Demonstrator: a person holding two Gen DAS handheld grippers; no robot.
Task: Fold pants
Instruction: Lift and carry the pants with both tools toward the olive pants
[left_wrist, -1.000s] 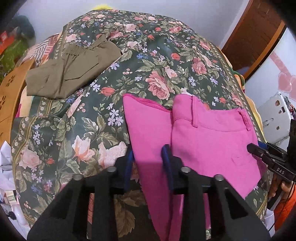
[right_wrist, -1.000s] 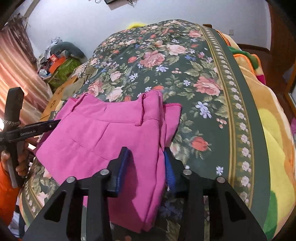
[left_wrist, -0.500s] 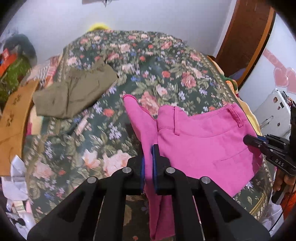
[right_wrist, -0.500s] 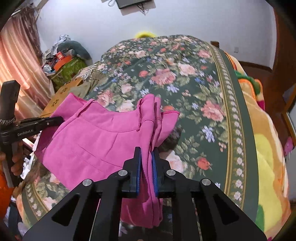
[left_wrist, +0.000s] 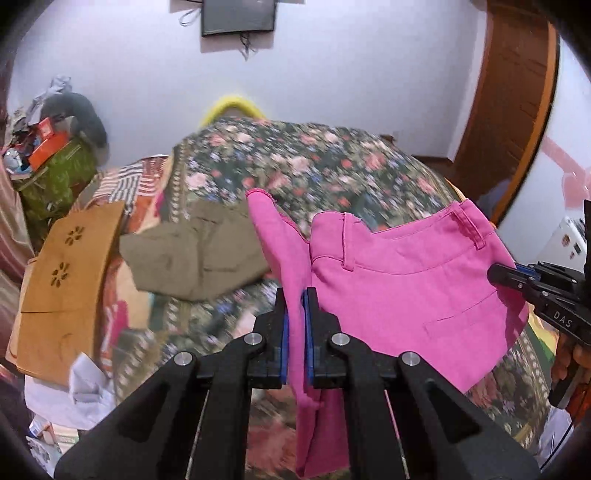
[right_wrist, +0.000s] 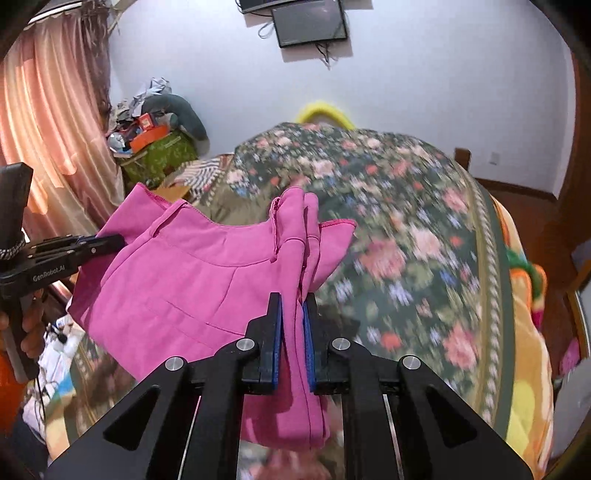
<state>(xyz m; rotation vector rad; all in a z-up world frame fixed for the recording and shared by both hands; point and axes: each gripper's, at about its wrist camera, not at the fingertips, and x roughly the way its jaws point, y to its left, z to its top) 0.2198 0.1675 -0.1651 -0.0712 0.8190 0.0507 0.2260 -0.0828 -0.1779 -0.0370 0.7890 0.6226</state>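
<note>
Pink pants (left_wrist: 406, 288) held up between two grippers, above the near end of the floral bedspread (left_wrist: 332, 162).

Left gripper (left_wrist: 295, 306) and right gripper (right_wrist: 293, 314) each clamp an opposite side, keeping the cloth taut for a clean fold.

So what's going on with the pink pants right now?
A person is holding the pink pants up off the floral bed with both tools. The left tool and the right tool are each clamped on the fabric near opposite ends of the waistband, so it hangs between them. Olive pants lie on the bed behind. No fold made yet.
</note>
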